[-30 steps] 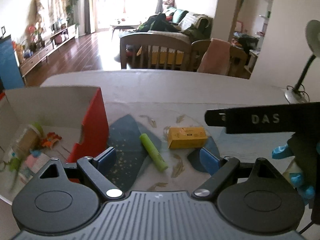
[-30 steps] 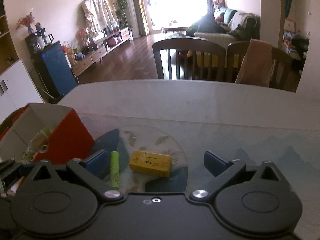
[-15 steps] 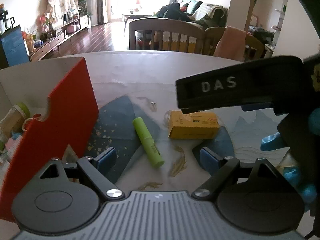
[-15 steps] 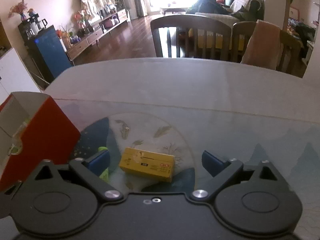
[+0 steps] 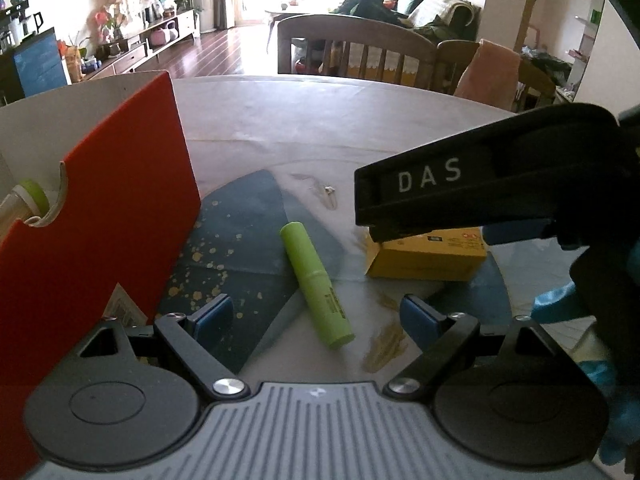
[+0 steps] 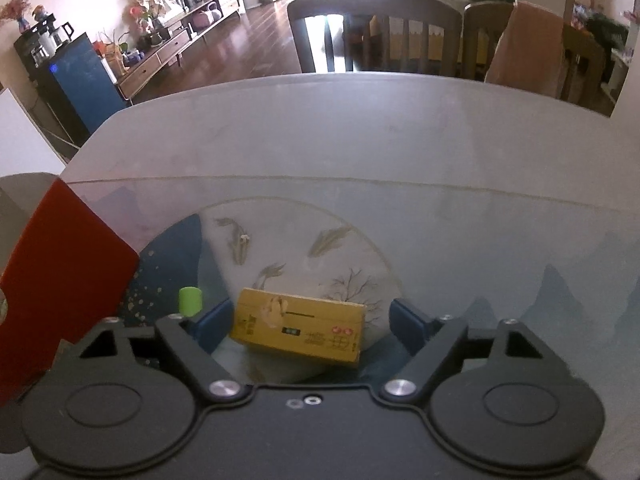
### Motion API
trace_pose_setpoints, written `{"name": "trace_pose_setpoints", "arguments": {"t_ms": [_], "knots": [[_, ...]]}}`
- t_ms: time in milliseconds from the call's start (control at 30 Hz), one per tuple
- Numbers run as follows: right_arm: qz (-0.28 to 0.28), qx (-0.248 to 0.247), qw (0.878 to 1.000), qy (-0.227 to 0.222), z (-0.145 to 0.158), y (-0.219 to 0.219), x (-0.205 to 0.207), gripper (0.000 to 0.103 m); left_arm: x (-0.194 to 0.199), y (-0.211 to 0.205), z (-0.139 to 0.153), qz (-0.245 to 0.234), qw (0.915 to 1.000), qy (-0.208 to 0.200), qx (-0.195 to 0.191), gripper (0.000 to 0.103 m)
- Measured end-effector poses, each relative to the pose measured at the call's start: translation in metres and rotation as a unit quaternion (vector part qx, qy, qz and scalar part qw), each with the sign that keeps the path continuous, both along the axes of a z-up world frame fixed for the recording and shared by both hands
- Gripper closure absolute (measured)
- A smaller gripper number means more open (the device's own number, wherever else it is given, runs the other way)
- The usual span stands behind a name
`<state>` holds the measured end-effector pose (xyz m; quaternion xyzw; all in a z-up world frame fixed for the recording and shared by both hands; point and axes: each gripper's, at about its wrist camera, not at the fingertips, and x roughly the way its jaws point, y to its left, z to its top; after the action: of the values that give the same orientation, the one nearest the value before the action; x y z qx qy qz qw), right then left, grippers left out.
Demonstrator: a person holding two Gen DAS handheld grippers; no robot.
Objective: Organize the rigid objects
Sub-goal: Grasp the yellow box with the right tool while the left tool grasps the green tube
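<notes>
Right wrist: yellow box [image 6: 298,326] between tongs [image 6: 310,326]

In your left wrist view the right gripper's black body [image 5: 472,184] covers the top of the yellow box [image 5: 428,258], and the red box [image 5: 92,216] hides all but the cap end of a bottle [image 5: 28,200] inside it. From your right wrist view only the tip of the green tube [image 6: 190,300] shows above a blue finger [image 6: 210,322]. The print on the yellow box is too small to read.
</notes>
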<state>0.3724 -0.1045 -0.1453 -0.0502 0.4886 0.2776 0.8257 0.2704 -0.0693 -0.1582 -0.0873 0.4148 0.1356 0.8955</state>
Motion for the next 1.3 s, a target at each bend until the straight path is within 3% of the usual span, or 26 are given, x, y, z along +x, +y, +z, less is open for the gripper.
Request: {"name": "trace_pose_setpoints", "arguments": {"t_ms": [200,300,500,567,633,700,800,900,933,1067,1167,1233,1300], "knots": [[0.003,-0.009,1.000,-0.010,0.003,-0.001,-0.004,0.026,0.004,0.002,-0.002,0.004,1.0000,-0.001,-0.005,0.012],[0.001,-0.011,1.000,-0.013,0.005,-0.005,-0.002,0.033,0.007,0.005,-0.002,0.010,0.9999,-0.003,-0.009,0.017],[-0.013,-0.013,1.000,-0.013,0.007,-0.032,0.002,0.034,0.008,0.004,0.001,0.003,0.9999,-0.005,-0.014,0.022],[-0.018,-0.008,1.000,-0.011,0.008,-0.045,0.002,0.035,0.006,0.006,0.001,0.001,0.9998,-0.008,-0.017,0.031],[-0.020,-0.003,1.000,-0.012,0.010,-0.056,0.001,0.052,0.006,0.006,0.002,-0.005,0.9999,-0.008,-0.012,0.047],[-0.021,0.002,1.000,-0.008,0.012,-0.065,-0.002,0.061,0.007,0.005,0.003,-0.009,0.9999,-0.007,-0.012,0.056],[-0.011,-0.005,1.000,-0.018,0.013,-0.073,-0.010,0.064,0.008,0.007,0.005,-0.004,0.9999,-0.005,-0.016,0.067],[0.006,-0.016,0.999,-0.027,0.011,-0.076,-0.017,0.082,0.009,0.009,0.007,0.002,0.9999,0.000,-0.013,0.077],[0.009,-0.019,0.999,-0.028,0.009,-0.078,-0.020,0.083,0.009,0.010,0.007,0.003,0.9999,0.002,-0.013,0.082],[0.016,-0.016,0.999,-0.040,0.011,-0.082,-0.026,0.075,0.007,0.011,0.009,0.002,0.9999,0.005,-0.015,0.086],[0.048,-0.012,0.997,-0.058,0.017,-0.082,-0.027,0.054,0.004,0.011,0.009,-0.001,0.9999,0.006,-0.016,0.086],[0.090,-0.010,0.993,-0.074,0.020,-0.079,-0.027,0.028,0.002,0.011,0.010,-0.003,0.9998,0.007,-0.017,0.086],[0.130,-0.019,0.987,-0.091,0.019,-0.076,-0.025,0.028,0.000,0.012,0.011,-0.005,0.9997,0.008,-0.020,0.086]]}}
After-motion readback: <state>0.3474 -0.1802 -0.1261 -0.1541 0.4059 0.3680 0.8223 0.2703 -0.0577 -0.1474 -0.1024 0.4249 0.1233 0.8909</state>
